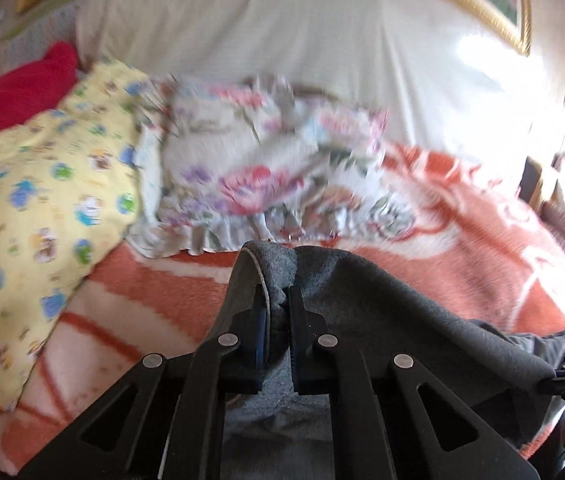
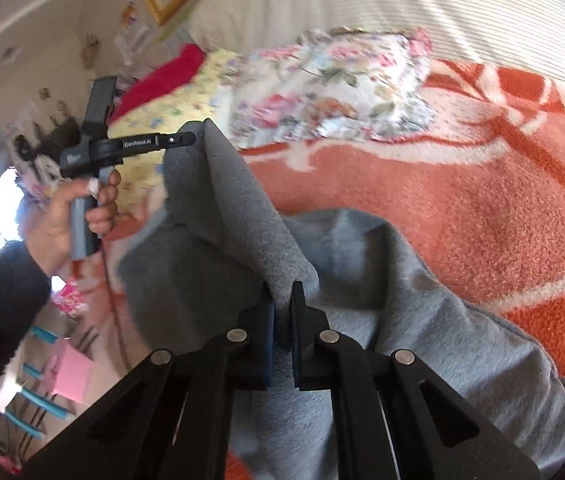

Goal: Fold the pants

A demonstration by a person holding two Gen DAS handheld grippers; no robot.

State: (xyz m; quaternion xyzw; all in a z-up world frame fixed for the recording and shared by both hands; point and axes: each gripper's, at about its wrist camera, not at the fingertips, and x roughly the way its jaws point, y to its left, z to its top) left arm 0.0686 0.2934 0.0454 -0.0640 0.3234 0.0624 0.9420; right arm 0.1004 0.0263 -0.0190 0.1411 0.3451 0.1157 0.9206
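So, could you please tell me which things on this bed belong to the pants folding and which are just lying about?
In the job:
- soft grey fleece pants
- left gripper, shut on them
- right gripper, shut on them

Lying about:
- yellow cartoon-print pillow
- floral frilled pillow
- red cloth
- orange-and-white blanket underneath

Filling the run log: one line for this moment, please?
step: lifting pants edge | left gripper: shut on grey pants | right gripper: shut on grey pants | surface: orange blanket
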